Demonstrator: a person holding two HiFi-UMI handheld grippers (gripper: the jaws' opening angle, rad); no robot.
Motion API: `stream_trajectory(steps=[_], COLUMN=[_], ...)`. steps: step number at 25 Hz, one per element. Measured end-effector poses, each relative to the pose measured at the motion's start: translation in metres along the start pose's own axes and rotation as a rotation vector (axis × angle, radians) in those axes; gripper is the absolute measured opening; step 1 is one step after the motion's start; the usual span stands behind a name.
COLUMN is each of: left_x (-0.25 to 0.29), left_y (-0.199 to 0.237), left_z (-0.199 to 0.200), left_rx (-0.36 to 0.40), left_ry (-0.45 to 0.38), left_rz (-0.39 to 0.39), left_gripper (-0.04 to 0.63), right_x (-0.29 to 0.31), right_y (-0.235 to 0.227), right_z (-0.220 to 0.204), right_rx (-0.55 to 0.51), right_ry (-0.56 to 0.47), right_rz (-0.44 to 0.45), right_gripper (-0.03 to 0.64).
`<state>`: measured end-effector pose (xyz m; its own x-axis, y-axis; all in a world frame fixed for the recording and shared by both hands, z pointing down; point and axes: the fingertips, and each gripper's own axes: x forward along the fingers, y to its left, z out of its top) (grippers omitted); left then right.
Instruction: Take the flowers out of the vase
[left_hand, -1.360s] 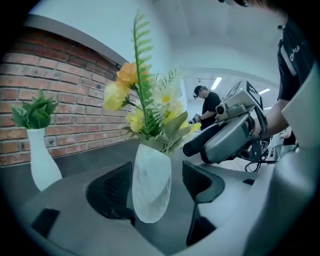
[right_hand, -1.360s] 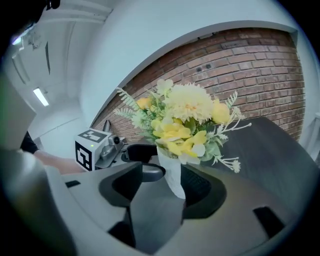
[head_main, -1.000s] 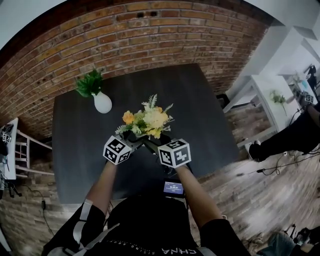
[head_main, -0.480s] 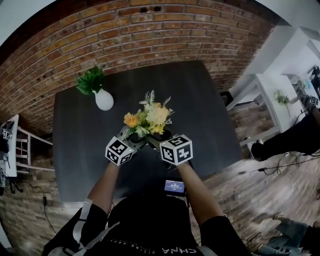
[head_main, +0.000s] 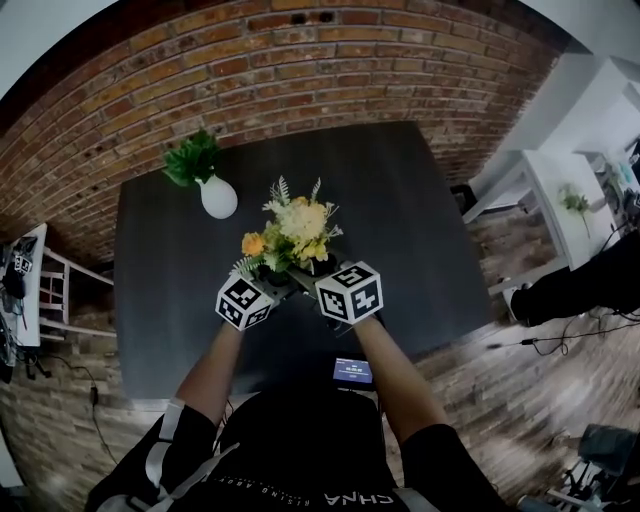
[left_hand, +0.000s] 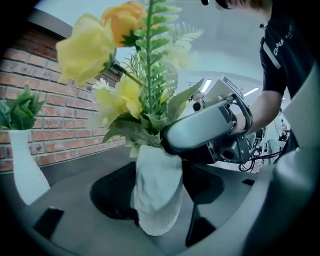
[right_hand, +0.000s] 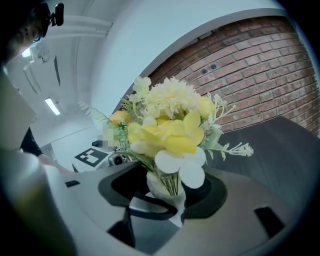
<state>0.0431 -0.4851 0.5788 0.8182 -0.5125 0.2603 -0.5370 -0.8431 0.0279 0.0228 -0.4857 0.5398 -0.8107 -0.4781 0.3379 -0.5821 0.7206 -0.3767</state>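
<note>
**Flowers gripped, pull not yet made**

The left gripper clamps the white rippled vase over the dark table. The right gripper seems pinched on the stems of the yellow-and-orange flower bunch, which sits in the vase's mouth. Next it needs a straight upward pull. There is one bunch and two vases; the second white vase holds green leaves.

Dim, even indoor light, strong fisheye bending with dark corners, and softly blurred close foregrounds.
</note>
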Motion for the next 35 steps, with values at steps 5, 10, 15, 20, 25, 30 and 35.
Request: stream_trajectory(steps=[5,10,15,20,25,30,35], left_x=[0.002,0.0,0.0,-0.001,-0.002,-0.006,-0.007], left_y=[0.0,0.001,0.001,0.003,0.003,0.004,-0.003], left_z=[0.0,0.0,0.0,-0.002,-0.004,-0.003,0.001], left_rx=[0.004,0.001,-0.001,-0.022,-0.042,-0.055,-0.056], left_ry=[0.009,0.012,0.013,0.008,0.02,0.03,0.042], left_rz=[0.0,0.007,0.015,0.013,0.019,0.022,-0.001], left_gripper=[0.29,0.29,0.29,0.291,0.291,0.293,0.293], right_x=[0.001,-0.003,-0.01,-0.021,-0.034,-0.044,-0.051], right_y=[-0.002,-0.003,-0.004,0.001,0.005,0.009,0.012], right_z=[0.007,0.015,0.023,0.041,0.056,0.07,0.083], right_rx=[-0.053,-0.081,-0.073,-0.065,-0.076,-0.101,-0.11], right_ry=[-0.017,-0.045,-0.066,-0.12,-0.157,-0.182,-0.211], right_rz=[-0.019,-0.036,-0.036,-0.027,-0.028,-0.029,-0.026], right_gripper=[0.224,0.105,0.064,0.064,0.064,0.064,0.064])
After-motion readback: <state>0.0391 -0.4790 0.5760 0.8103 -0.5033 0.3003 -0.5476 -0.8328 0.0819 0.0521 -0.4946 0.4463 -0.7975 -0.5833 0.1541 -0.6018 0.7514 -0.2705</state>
